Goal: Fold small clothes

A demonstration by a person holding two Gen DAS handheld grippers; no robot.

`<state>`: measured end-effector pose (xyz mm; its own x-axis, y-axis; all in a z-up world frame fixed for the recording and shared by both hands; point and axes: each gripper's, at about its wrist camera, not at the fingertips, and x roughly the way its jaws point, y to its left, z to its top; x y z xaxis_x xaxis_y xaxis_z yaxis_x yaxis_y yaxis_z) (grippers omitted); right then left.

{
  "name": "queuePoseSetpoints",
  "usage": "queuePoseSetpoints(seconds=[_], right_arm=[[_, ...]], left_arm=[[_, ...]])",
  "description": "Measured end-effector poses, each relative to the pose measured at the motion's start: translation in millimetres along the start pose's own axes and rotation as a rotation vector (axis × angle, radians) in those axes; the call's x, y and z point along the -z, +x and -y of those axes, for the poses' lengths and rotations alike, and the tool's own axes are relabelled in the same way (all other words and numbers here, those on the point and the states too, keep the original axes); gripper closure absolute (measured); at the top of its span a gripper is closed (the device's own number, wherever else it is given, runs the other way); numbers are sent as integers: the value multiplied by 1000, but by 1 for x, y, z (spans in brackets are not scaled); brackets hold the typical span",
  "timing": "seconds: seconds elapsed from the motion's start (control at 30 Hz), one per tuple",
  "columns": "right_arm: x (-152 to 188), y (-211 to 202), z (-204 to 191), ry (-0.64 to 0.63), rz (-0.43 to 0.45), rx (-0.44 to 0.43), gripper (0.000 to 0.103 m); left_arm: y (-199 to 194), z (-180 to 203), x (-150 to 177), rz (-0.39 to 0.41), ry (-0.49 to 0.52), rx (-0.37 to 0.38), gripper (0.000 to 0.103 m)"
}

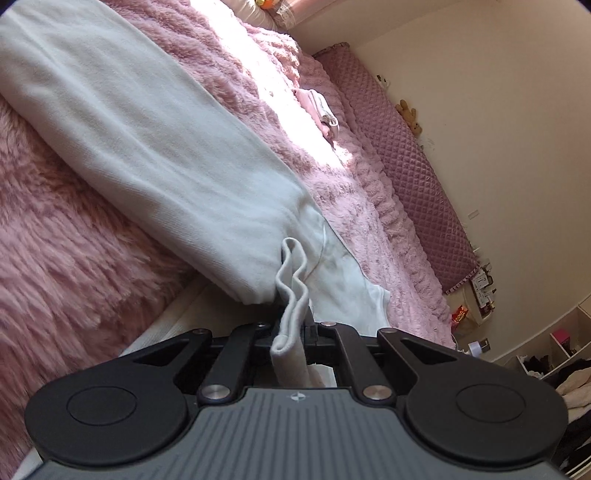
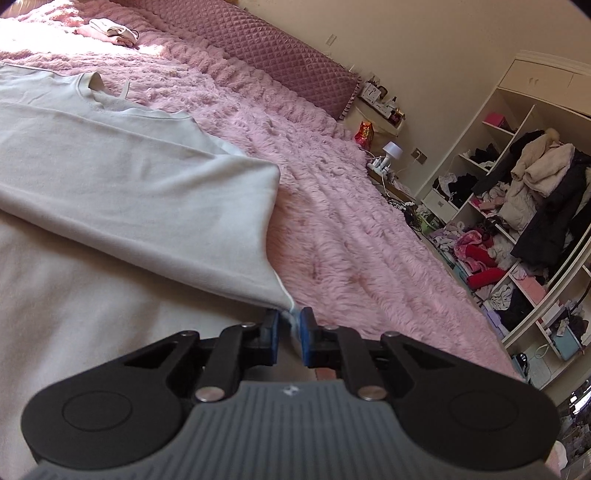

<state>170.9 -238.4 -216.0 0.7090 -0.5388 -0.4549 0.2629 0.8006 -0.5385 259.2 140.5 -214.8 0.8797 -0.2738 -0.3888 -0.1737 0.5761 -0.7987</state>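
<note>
A white long-sleeved top (image 1: pixel 147 147) lies on a fluffy pink bedspread (image 1: pixel 66 251). In the left wrist view my left gripper (image 1: pixel 291 332) is shut on a bunched edge of the top, which hangs in folds between the jaws. In the right wrist view the top (image 2: pixel 129 177) is partly folded over itself, its neckline at the far left. My right gripper (image 2: pixel 289 332) is shut on a corner of the folded layer, the blue pads (image 2: pixel 306 336) pinching the fabric just above the bedspread (image 2: pixel 351 240).
A small pile of folded clothes (image 2: pixel 110 31) lies far up the bed, also in the left wrist view (image 1: pixel 321 114). A quilted mauve headboard cushion (image 2: pixel 277 55) runs along the wall. A nightstand with a lamp (image 2: pixel 391 151) and open shelves crammed with clothes (image 2: pixel 517 221) stand at the right.
</note>
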Motion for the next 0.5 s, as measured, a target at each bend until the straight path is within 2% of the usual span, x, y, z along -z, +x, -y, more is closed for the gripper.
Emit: queuePoseSetpoints(seconds=[0.1, 0.17, 0.23, 0.33, 0.4, 0.5], right_arm=[[1, 1, 3, 12, -16, 24, 92], [2, 0, 8, 29, -29, 26, 83], [2, -9, 14, 33, -18, 36, 80], [2, -29, 23, 49, 3, 39, 78], [-1, -46, 28, 79, 27, 10, 73], [-11, -72, 25, 121, 78, -101, 68]], left_arm=[[-2, 2, -4, -20, 4, 10, 94], [-6, 4, -9, -38, 2, 7, 77], [-15, 8, -15, -43, 14, 8, 70], [-43, 8, -22, -16, 52, 14, 66], [-63, 5, -30, 4, 67, 9, 64], [-98, -7, -44, 62, 84, -31, 61]])
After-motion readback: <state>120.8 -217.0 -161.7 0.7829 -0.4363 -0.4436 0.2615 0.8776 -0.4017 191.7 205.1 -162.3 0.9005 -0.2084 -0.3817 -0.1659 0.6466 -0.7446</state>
